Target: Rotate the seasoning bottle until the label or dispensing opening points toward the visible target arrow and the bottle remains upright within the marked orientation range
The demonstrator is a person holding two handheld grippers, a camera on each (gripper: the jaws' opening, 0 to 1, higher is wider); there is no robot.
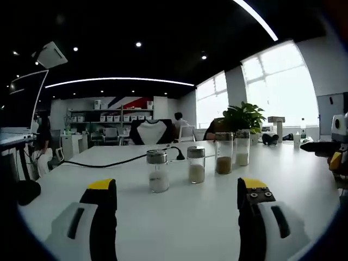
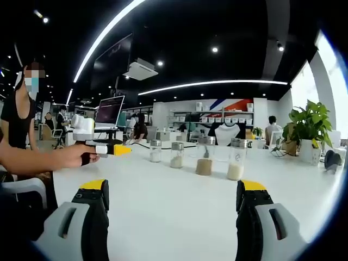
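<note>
on the white table (image 1: 179, 217), four seasoning bottles (image 1: 158, 172) stand upright at twelve o'clock, both hand-held grippers (image 1: 176, 204) spread and empty, seemingly poised for approach.

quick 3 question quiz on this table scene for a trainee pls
1. True or false: the left gripper is shut on a seasoning bottle.
2. How many seasoning bottles stand in the row on the white table? A) two B) four C) six
3. Fill in: the bottle with the brown filling has a potted ____ behind it in the left gripper view.

Key
1. False: its jaws are spread apart with nothing between them, and the nearest bottle stands upright beyond them. The right gripper is open too.
2. B
3. plant
</note>
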